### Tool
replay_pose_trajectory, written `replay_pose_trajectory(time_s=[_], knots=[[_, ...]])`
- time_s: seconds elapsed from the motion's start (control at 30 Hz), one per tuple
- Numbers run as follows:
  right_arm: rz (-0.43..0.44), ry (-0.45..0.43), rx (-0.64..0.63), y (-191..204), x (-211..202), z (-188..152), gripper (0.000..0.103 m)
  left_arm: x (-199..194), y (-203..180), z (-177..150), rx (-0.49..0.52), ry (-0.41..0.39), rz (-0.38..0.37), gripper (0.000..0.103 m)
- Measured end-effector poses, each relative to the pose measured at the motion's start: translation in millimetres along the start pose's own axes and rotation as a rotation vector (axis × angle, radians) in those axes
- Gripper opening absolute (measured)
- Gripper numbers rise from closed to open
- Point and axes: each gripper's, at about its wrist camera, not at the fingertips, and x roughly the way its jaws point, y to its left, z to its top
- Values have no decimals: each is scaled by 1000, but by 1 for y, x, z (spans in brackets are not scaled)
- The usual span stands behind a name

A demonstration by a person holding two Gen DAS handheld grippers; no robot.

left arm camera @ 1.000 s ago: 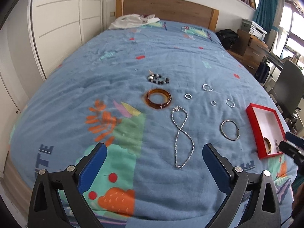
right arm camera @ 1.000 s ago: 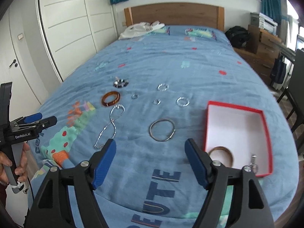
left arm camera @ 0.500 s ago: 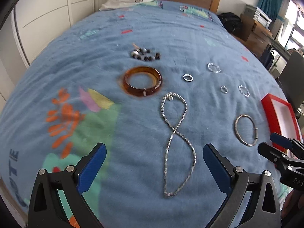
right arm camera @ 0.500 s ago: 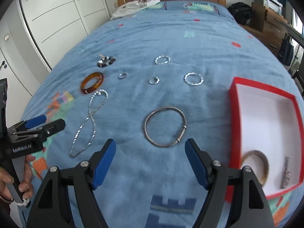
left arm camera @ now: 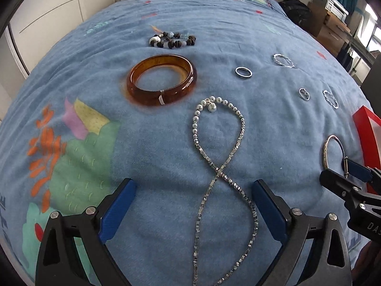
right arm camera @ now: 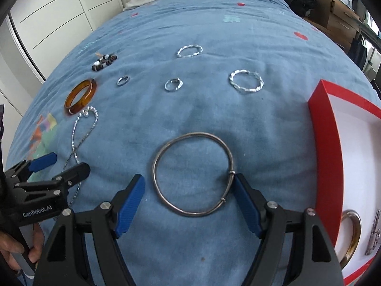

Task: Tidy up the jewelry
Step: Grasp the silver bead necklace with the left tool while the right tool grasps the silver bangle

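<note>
Silver bangle [right arm camera: 193, 174]: we see it flat on the bed [right arm camera: 214, 114], between the spread right claw [right arm camera: 189, 202].
Necklace [left arm camera: 221, 174]: between the spread left claw [left arm camera: 194, 211].
Red box [right arm camera: 333, 143]: only our right view shows its contents.

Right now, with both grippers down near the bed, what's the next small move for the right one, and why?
Probably ease the right gripper a little further down and close on the thin silver bangle. Its jaws stand open with nothing held, and the bangle lies flat on the blue bedspread between and just ahead of the pads, its clasp side close to the right pad. The red box waits beside it.
</note>
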Motion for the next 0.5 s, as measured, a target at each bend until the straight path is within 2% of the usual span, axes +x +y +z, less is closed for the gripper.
replay_pose_trajectory(time_s=[0.23, 0.37, 0.47, 0.5], knots=[[15, 8, 24, -4, 3, 7, 75, 3, -4, 3, 1, -12, 16, 86], [31, -2, 23, -5, 1, 5, 74, 1, -4, 1, -6, -28, 18, 72], [34, -19, 18, -6, -3, 2, 65, -2, -4, 3, -9, -39, 5, 50], [42, -23, 24, -8, -5, 2, 65, -4, -4, 3, -12, -42, -2, 39]])
